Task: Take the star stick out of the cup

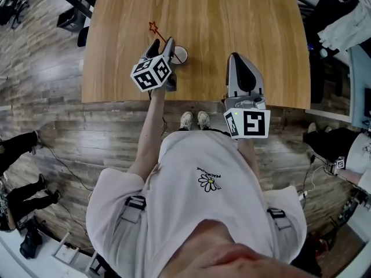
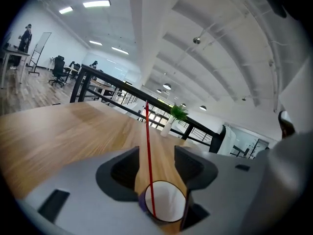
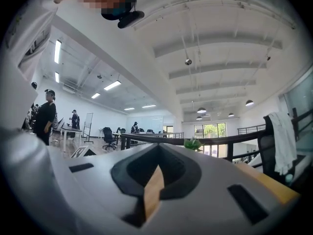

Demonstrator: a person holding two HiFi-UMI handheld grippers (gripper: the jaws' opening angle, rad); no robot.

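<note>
A thin red star stick point(image 1: 157, 32) stands in a small white cup point(image 1: 180, 54) on the wooden table point(image 1: 243, 22), leaning far-left. My left gripper point(image 1: 162, 46) stands open around the cup. In the left gripper view the cup point(image 2: 164, 202) sits low between the wide jaws, and the stick point(image 2: 148, 151) rises up the gap; the left gripper point(image 2: 155, 153) is not pressing on the stick. My right gripper point(image 1: 235, 58) rests at the table's near edge, shut and empty, with only a sliver of table showing at the right gripper point(image 3: 157, 163).
A green plant in a white vase point(image 2: 171, 119) stands at the table's far edge, before a black railing point(image 2: 107, 80). A white cloth point(image 1: 348, 25) hangs over a chair to the right. The person's shoes point(image 1: 194, 119) are under the near edge.
</note>
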